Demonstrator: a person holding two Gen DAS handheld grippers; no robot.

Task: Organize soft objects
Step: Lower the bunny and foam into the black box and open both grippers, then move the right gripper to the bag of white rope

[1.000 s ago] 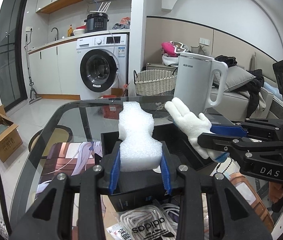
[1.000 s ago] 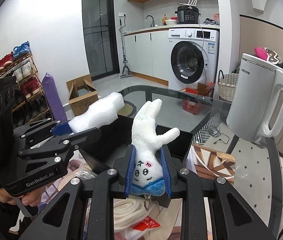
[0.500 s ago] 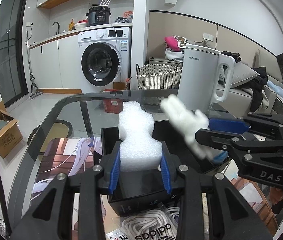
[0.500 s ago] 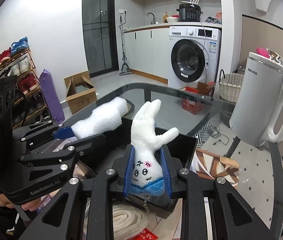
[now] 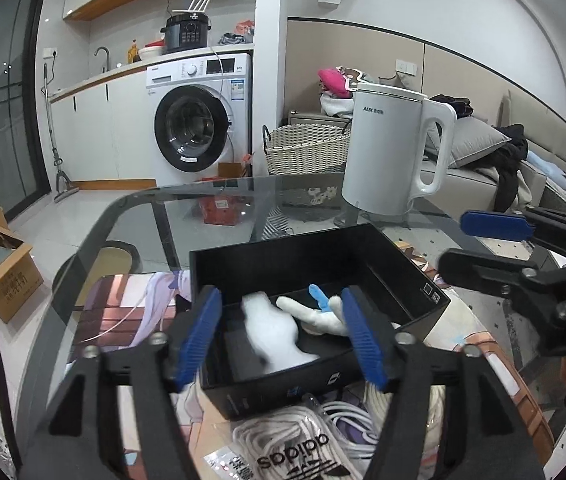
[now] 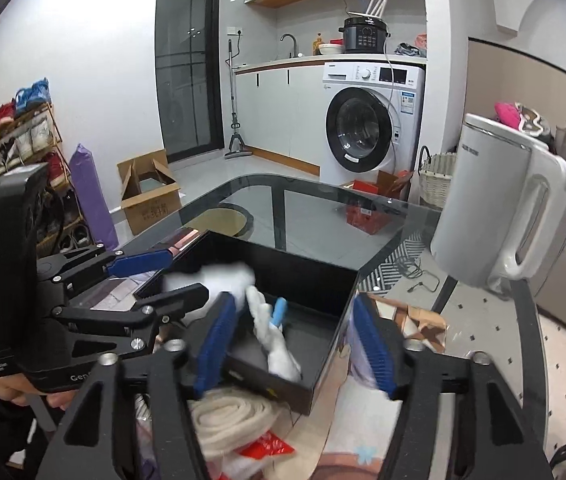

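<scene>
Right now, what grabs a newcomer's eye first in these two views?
The open black box in the middle of the glass table, with a white foam piece and a white plush toy lying inside it. Both the left tongs and the right tongs have just been opening and stand over the box, nothing gripped. Behind, a tall white kettle stands at the table's far edge.

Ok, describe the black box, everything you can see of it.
The black box is an open, lidless rectangular tray that looks like matte card, with small white marks on its outer walls. It sits upright on the glass table, over a printed mat. Inside lie a blurred white foam piece and a white plush with blue trim. Neither open gripper touches it. White cords lie against its near wall.
</scene>
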